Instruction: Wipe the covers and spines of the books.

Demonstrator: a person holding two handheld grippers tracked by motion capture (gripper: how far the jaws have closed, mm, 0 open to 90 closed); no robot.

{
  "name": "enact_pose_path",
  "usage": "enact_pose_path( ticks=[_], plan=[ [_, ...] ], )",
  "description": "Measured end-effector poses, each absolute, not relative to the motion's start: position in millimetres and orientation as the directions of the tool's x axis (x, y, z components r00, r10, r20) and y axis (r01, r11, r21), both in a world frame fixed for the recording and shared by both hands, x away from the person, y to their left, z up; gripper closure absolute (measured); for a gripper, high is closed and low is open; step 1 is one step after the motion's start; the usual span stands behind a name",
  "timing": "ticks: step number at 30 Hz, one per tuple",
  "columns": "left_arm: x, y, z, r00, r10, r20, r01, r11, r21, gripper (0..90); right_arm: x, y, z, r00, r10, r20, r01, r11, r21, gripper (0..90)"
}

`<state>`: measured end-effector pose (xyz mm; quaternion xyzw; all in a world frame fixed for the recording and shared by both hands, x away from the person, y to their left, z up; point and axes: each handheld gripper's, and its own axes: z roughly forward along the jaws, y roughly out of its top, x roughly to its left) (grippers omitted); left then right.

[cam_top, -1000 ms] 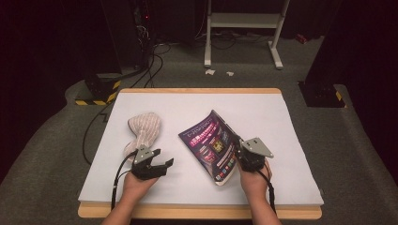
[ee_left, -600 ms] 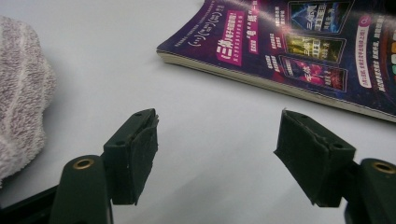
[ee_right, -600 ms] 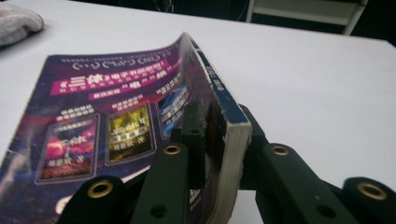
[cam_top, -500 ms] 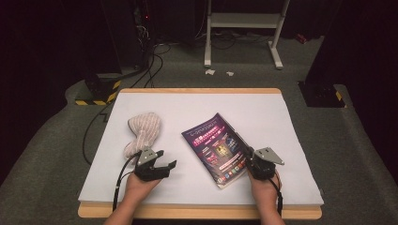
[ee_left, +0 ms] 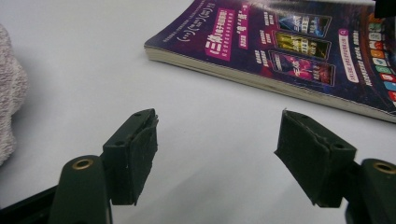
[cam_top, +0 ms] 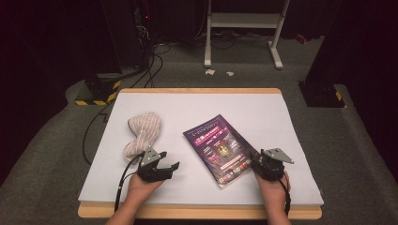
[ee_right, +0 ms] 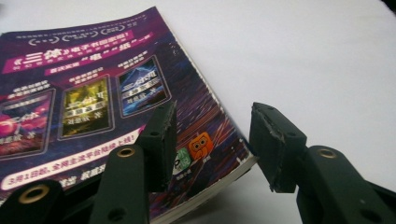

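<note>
High view shows the purple book (cam_top: 220, 148) flat on the white table (cam_top: 300, 140), right gripper (cam_top: 261, 164) at its near corner, while left gripper view shows the left gripper (ee_left: 215, 154) wide open and holding nothing, and right gripper view shows jaws just opened, the corner loose between them.

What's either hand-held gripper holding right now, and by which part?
Nothing. Right hand-held gripper has just opened off the book corner; left hand-held gripper is open.
</note>
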<state>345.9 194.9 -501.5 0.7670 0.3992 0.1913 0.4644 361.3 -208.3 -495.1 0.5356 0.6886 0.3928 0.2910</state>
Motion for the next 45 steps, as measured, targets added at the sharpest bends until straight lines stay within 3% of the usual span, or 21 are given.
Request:
enact_pose_path(
  ticks=[6,18,26,45],
  plan=[
    [344.5,185.0,-502.2,0.618,0.784,-0.057,0.42,-0.268,0.867,26.8,362.8,-205.8,-492.9,-0.286,0.958,-0.006,0.498,0.154,0.853,49.4],
    [340.5,179.2,-500.6,0.629,0.776,-0.052,0.422,-0.284,0.861,24.5,399.0,-202.6,-507.0,-0.322,0.943,0.085,0.65,0.154,0.744,35.1],
    [340.8,177.6,-500.6,0.631,0.772,-0.069,0.432,-0.277,0.858,25.3,394.2,-199.8,-506.8,-0.339,0.936,0.092,0.654,0.164,0.739,37.2],
    [353.5,156.4,-507.3,0.639,0.764,-0.093,0.498,-0.319,0.807,28.8,348.0,-143.4,-508.4,-0.522,0.848,0.09,0.603,0.293,0.742,42.2]
  ],
)
